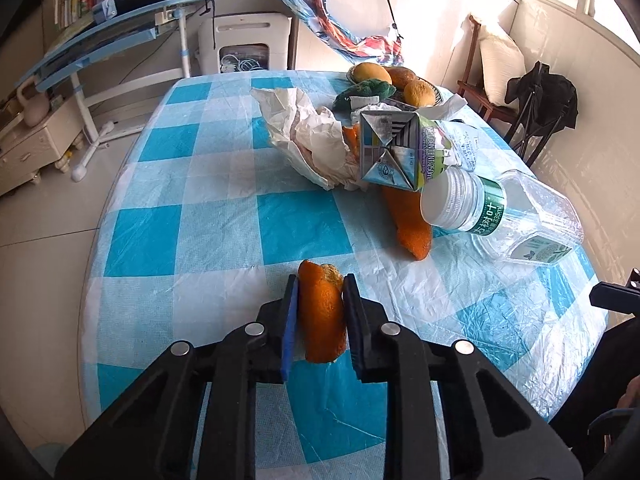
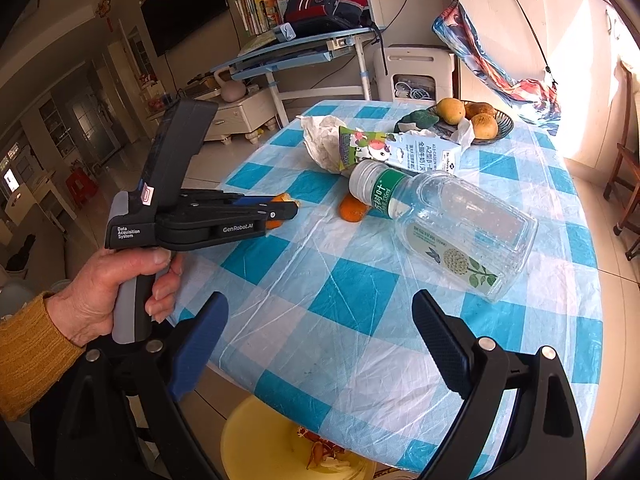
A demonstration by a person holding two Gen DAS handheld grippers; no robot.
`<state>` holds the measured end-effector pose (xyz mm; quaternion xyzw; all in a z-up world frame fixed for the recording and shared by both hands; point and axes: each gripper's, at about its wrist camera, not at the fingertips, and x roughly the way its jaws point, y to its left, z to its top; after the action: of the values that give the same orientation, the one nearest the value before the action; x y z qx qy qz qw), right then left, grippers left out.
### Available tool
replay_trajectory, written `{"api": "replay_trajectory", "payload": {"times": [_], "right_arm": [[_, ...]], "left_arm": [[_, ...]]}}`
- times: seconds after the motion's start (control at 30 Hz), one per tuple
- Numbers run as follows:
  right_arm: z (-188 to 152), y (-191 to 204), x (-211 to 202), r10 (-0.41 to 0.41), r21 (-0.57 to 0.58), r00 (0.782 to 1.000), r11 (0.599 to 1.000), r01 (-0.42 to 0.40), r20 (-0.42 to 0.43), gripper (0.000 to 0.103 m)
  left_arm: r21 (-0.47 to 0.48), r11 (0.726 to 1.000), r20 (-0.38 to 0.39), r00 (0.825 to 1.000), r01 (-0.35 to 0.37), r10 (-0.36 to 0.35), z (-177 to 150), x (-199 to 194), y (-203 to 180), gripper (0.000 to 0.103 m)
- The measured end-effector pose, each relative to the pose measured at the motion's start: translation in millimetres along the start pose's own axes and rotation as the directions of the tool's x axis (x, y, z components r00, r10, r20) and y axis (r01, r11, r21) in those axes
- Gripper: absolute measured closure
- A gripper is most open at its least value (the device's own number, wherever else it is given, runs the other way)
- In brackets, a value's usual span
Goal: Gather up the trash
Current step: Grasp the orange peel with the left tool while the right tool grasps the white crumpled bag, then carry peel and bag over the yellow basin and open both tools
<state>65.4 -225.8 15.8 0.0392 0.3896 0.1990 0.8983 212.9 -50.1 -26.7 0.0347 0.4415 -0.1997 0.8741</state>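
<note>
From the left wrist camera, the left gripper (image 1: pixel 320 292) tilts down toward the checked tablecloth (image 1: pixel 192 216) and pinches a strip of orange peel (image 1: pixel 322 312) upright between its two pads, lifted clear of the cloth. Farther along the table lie a second orange peel (image 1: pixel 412 224), a crumpled tissue (image 1: pixel 308 136), a milk carton (image 1: pixel 404 152) and an empty plastic bottle (image 1: pixel 516 220) on its side, all bunched together.

From the right wrist camera, the right gripper (image 2: pixel 320 332) hangs over the near table edge, pointing downward, its jaws spread wide with nothing between them. A hand (image 2: pixel 116 292) in a mustard sleeve (image 2: pixel 28 356) grips the left gripper's handle, fingers curled round it, the tool held nearly level. Under the table edge stands a yellow bin (image 2: pixel 248 440) with scraps inside.
</note>
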Motion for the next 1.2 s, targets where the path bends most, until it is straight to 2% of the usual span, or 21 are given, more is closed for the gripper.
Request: {"api": "replay_trajectory", "payload": {"times": [0.17, 0.27, 0.37, 0.43, 0.5, 0.6, 0.63, 0.67, 0.7, 0.73, 0.77, 0.87, 1.0, 1.1, 1.2], "right_arm": [[56.7, 14.8, 6.7, -0.014, -0.114, 0.997, 0.993, 0.022, 0.073, 0.014], [101.5, 27.7, 36.4, -0.034, -0.189, 0.998, 0.981, 0.044, 0.056, 0.014], [138.2, 36.5, 87.4, -0.074, -0.239, 0.997, 0.969, 0.064, -0.033, 0.014], [153.5, 39.0, 123.5, -0.118, -0.273, 0.988, 0.958, 0.088, -0.096, 0.014], [160.5, 40.1, 157.7, -0.156, -0.297, 0.973, 0.950, 0.100, -0.170, 0.014], [157.1, 32.0, 198.8, -0.218, -0.321, 0.936, 0.939, 0.123, -0.277, 0.015], [154.7, 29.5, 207.3, -0.225, -0.327, 0.926, 0.937, 0.121, -0.304, 0.032], [153.1, 27.0, 213.3, -0.230, -0.329, 0.918, 0.937, 0.119, -0.323, 0.053], [152.8, 26.2, 213.6, -0.239, -0.338, 0.919, 0.933, 0.127, -0.314, 0.059], [153.5, 24.7, 211.4, -0.236, -0.335, 0.921, 0.934, 0.127, -0.310, 0.071], [154.9, 23.4, 209.1, -0.231, -0.328, 0.923, 0.936, 0.125, -0.307, 0.079], [160.9, 26.0, 190.7, -0.206, -0.315, 0.947, 0.941, 0.123, -0.248, 0.080], [165.3, 41.3, 143.3, -0.095, -0.269, 0.988, 0.961, 0.060, -0.120, 0.080], [155.4, 54.7, 104.1, -0.012, -0.253, 0.999, 0.968, 0.000, -0.047, 0.080], [139.1, 63.6, 67.7, 0.065, -0.230, 0.998, 0.971, -0.064, -0.003, 0.080]], "left_arm": [[-0.082, 0.997, 0.059, 0.998, 0.006, -0.002, -8.0, -30.6, 18.8, 0.084], [-0.126, 0.992, 0.074, 0.997, -0.001, 0.010, -16.9, -41.6, 29.5, 0.084], [-0.148, 0.989, 0.068, 0.997, -0.013, 0.023, -20.9, -42.9, 38.4, 0.084], [-0.157, 0.987, 0.070, 0.997, -0.021, 0.032, -21.6, -42.7, 42.9, 0.084], [-0.168, 0.986, 0.076, 0.997, -0.022, 0.035, -20.9, -42.6, 45.7, 0.084], [-0.174, 0.984, 0.085, 0.996, -0.021, 0.036, -20.0, -41.7, 46.2, 0.084], [-0.173, 0.985, 0.086, 0.996, -0.021, 0.037, -20.1, -41.0, 45.6, 0.084], [-0.171, 0.985, 0.086, 0.996, -0.023, 0.038, -20.3, -40.4, 44.7, 0.084], [-0.169, 0.985, 0.088, 0.995, -0.024, 0.039, -21.3, -40.0, 43.4, 0.084], [-0.167, 0.986, 0.089, 0.995, -0.022, 0.038, -21.6, -39.4, 42.5, 0.084], [-0.164, 0.986, 0.091, 0.995, -0.021, 0.036, -21.8, -38.8, 41.3, 0.084], [-0.146, 0.989, 0.097, 0.995, -0.022, 0.037, -22.6, -39.6, 35.9, 0.084], [-0.129, 0.991, 0.122, 0.992, -0.025, 0.041, -27.7, -50.6, 30.1, 0.084], [-0.151, 0.988, 0.137, 0.990, -0.019, 0.040, -39.9, -62.9, 30.3, 0.084], [-0.162, 0.987, 0.141, 0.989, -0.014, 0.037, -54.0, -73.5, 29.6, 0.084]]}}
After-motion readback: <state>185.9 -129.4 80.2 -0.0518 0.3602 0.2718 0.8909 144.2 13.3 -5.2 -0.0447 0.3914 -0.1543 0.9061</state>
